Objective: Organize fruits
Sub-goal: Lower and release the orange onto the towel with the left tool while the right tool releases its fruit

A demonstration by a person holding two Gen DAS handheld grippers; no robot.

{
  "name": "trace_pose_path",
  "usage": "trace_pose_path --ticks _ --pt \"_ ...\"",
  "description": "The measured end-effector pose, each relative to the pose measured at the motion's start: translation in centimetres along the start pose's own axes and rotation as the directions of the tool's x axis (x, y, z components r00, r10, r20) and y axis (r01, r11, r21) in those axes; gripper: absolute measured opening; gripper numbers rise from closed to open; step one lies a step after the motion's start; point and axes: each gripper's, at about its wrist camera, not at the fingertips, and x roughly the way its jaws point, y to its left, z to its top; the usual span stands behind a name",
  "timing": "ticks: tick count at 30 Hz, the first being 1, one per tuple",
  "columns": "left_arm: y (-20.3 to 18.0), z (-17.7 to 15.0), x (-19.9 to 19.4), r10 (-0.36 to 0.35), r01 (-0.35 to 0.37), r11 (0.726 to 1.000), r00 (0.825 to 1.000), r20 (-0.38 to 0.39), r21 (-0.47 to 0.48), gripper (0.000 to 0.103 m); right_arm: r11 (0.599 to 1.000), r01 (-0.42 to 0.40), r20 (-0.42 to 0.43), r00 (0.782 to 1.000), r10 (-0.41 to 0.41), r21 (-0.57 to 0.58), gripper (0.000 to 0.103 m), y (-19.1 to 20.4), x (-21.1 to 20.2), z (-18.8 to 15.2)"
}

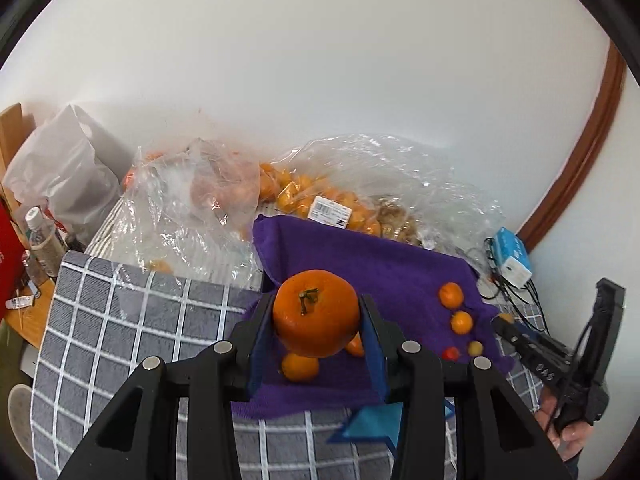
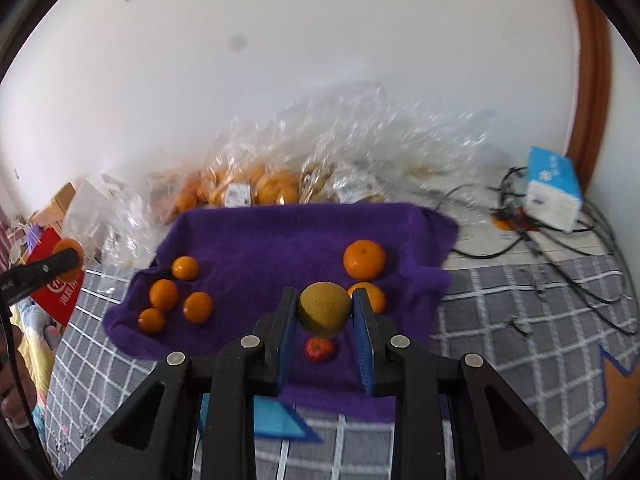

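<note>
My left gripper point(image 1: 317, 322) is shut on a large orange tangerine point(image 1: 316, 310) with a stem, held above the purple towel point(image 1: 372, 264). My right gripper point(image 2: 325, 316) is shut on a yellow-green round fruit point(image 2: 324, 309) above the same purple towel point(image 2: 280, 240). Small oranges lie on the towel: a group at its left point(image 2: 176, 296), two at its right point(image 2: 364, 260). A small red fruit point(image 2: 319, 349) lies under the right gripper. The right gripper also shows in the left wrist view point(image 1: 506, 322), and the left gripper in the right wrist view point(image 2: 70, 260).
Clear plastic bags of oranges point(image 1: 320, 200) and nuts point(image 2: 340, 184) sit behind the towel against the white wall. A grey checked cloth point(image 1: 120, 320) covers the surface. A blue-white box point(image 2: 554, 188) with black cables lies at the right. Bottles point(image 1: 40, 240) and a red box point(image 2: 60, 288) stand at the left.
</note>
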Motion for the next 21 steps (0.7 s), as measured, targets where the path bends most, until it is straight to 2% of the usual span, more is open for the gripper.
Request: trace_pose_path --ticks 7,17,19,21 --pt "1.0 0.6 3.5 -0.021 0.02 1.0 0.999 -0.047 -0.013 0.039 0.999 -0.003 -0.099 0.995 -0.002 -0.042 0.027 1.0 6.5 -0.1" --pt "-1.7 0.5 7.7 -0.056 0.058 0.998 0.993 -0.108 0.016 0.039 0.999 0.018 -0.134 0.991 -0.024 -0.049 0.028 0.5 7.6 -0.7" --pt "-2.4 0.5 8.4 -0.058 0.061 0.998 0.992 -0.116 0.023 0.039 0.999 0.013 -0.132 0.991 -0.02 -0.047 0.031 0.3 7.0 -0.7" --pt "-3.2 0.5 9.3 -0.057 0.061 0.998 0.99 -0.128 0.027 0.039 0.999 0.012 -0.109 0.994 -0.017 -0.05 0.043 0.0 5.8 -0.6"
